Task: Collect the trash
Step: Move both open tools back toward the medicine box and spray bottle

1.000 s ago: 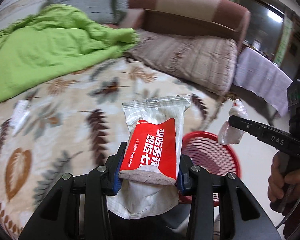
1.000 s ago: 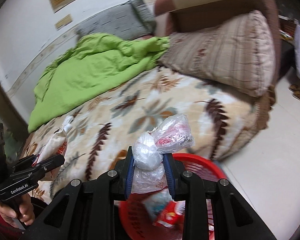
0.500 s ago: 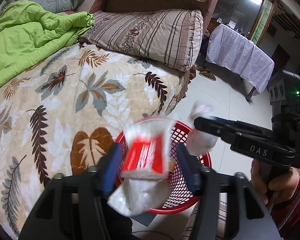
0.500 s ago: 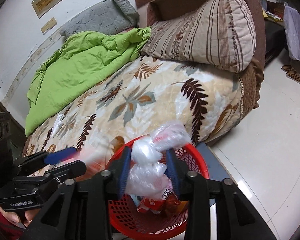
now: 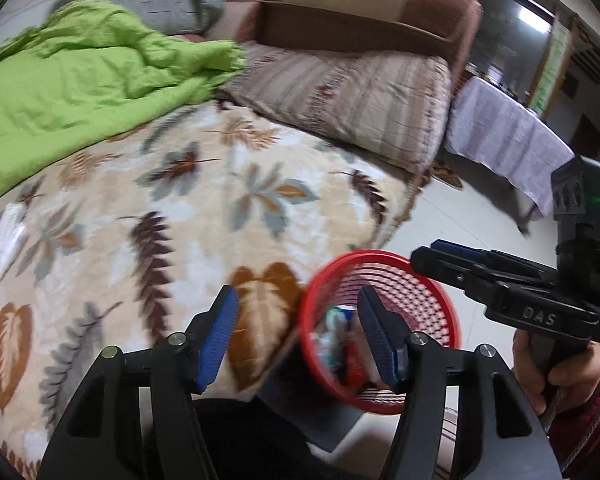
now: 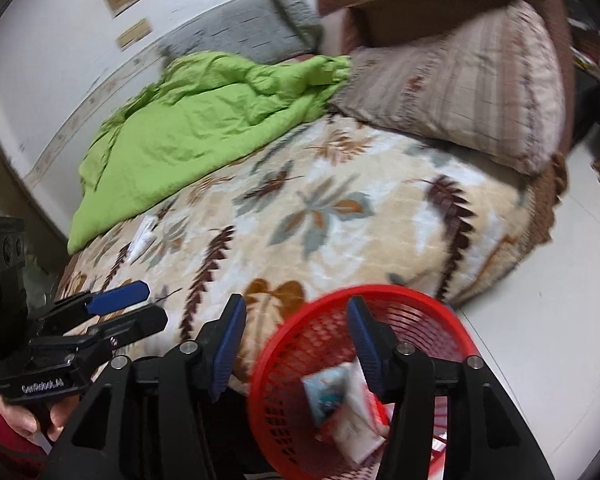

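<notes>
a: gripper states?
b: left gripper (image 5: 298, 330) is seen spread wide, nothing held. right gripper (image 6: 296, 338) also spread wide, nothing held.
a: trash location?
b: wrappers (image 6: 346, 412) are seen inside the red basket (image 6: 440, 312), on the floor just beside the near edge of the leaf-print blanket (image 6: 340, 216). one white wrapper (image 6: 142, 236) is left on the blanket, far left, near the green quilt (image 6: 204, 120).

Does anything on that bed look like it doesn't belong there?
Yes: a small white packet lies loose on the leaf-print blanket, just below the green quilt, while the other trash is already in the red basket.
</notes>
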Demonstrator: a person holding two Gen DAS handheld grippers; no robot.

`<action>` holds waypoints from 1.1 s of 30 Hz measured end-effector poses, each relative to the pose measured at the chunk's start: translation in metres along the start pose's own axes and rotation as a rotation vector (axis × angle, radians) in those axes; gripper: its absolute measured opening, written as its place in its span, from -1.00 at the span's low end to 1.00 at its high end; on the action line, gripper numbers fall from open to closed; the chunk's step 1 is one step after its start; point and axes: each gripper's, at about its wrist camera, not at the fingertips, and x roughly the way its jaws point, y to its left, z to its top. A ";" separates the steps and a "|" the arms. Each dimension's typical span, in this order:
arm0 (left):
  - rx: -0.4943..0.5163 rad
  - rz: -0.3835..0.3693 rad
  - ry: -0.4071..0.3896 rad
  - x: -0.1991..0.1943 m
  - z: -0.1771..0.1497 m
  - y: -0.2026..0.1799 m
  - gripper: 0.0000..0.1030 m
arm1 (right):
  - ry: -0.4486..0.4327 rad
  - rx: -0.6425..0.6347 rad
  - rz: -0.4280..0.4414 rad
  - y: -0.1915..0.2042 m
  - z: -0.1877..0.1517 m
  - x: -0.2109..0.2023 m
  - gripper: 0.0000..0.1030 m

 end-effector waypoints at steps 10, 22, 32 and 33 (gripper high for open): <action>-0.184 0.156 -0.045 -0.038 -0.016 0.115 0.20 | 0.067 -0.135 0.118 0.087 0.016 0.066 0.21; -0.286 0.386 -0.046 -0.059 -0.016 0.261 0.20 | 0.200 -0.096 0.182 0.187 0.026 0.167 0.21; -0.243 0.437 0.053 0.014 0.022 0.345 0.01 | 0.228 -0.071 0.207 0.205 0.014 0.202 0.21; -0.239 0.433 0.058 0.021 0.026 0.350 -0.01 | 0.233 -0.070 0.208 0.205 0.013 0.202 0.21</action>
